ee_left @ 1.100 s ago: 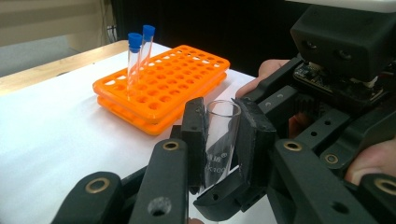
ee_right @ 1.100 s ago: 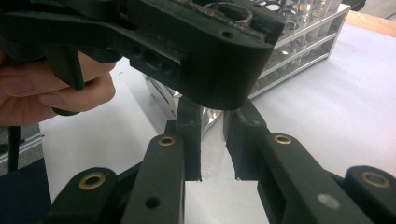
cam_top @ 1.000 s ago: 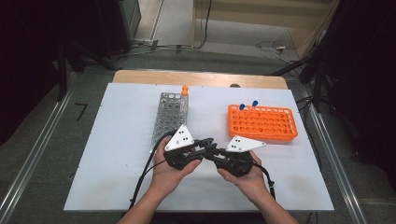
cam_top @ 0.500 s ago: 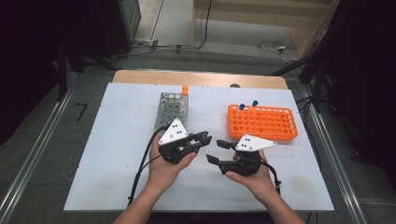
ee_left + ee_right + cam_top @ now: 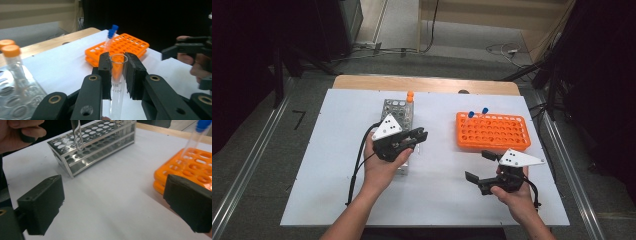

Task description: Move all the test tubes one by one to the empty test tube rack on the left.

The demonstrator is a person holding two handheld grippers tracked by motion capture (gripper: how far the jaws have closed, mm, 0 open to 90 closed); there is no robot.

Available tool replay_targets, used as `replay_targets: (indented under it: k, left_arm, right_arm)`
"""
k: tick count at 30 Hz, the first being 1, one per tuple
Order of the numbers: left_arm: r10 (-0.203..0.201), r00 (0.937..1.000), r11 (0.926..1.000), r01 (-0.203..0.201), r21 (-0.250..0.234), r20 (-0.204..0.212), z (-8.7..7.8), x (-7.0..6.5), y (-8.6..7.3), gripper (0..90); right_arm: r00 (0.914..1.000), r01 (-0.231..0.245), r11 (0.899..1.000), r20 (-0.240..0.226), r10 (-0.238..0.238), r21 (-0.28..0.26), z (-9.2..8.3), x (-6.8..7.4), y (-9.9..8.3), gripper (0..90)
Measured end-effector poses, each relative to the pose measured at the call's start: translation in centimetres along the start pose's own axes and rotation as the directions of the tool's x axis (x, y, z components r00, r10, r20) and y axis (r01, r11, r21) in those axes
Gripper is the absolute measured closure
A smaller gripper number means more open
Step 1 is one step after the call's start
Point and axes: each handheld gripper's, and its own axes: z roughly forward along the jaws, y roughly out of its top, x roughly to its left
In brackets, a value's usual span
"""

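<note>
My left gripper (image 5: 419, 136) is shut on a clear, uncapped glass test tube (image 5: 118, 75), held upright just below its rim. It hovers over the near end of the metal rack (image 5: 396, 111); in the right gripper view the tube (image 5: 76, 135) hangs above the rack's holes (image 5: 95, 142). My right gripper (image 5: 477, 165) is near the front right of the table. Its jaws have just been opening and stand wide, with nothing between them (image 5: 115, 205). The orange rack (image 5: 493, 132) lies beyond it.
Two orange-capped tubes (image 5: 410, 96) stand at the far end of the metal rack. Two blue-capped tubes (image 5: 477, 114) lean in the orange rack's far left corner. A bare stretch of the white table top (image 5: 442, 165) lies between the hands. Cables trail toward the front edge.
The grippers, close together at the front middle, have parted. The left went back and left over the metal rack with the tube. The right swung to the front right and opened.
</note>
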Motion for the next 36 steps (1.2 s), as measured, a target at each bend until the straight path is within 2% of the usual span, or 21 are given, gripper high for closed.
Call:
replay_targets:
  k: [9,17,25,31,36]
  left_arm:
    - [-0.019,0.9981,0.9996,0.018,-0.021,-0.058,-0.6,2.6,0.6,76.6]
    - [-0.022,0.9942,0.9993,0.019,-0.031,-0.105,-0.2,4.4,1.3,76.6]
    - [-0.058,0.9867,0.9975,0.051,-0.05,-0.152,0.8,6.4,1.8,76.6]
    - [-0.069,0.9801,0.9968,0.06,-0.053,-0.186,2.0,7.4,2.1,76.6]
    - [-0.06,0.9759,0.9975,0.051,-0.049,-0.209,3.0,7.8,2.1,76.6]
  right_arm:
    - [0.9995,-0.019,1.0,0.024,0.018,0.008,-2.1,-1.5,-1.7,0.0]
    - [0.9972,-0.045,0.999,0.061,0.044,0.012,-3.7,-2.7,-2.9,0.0]
    - [0.9949,-0.062,0.998,0.08,0.062,0.004,-4.0,-3.9,-3.6,0.0]
    - [0.9947,-0.065,0.998,0.08,0.064,0.004,-3.8,-4.1,-3.6,0.0]
    - [0.9949,-0.062,0.998,0.08,0.062,0.009,-3.7,-4.1,-3.7,0.0]
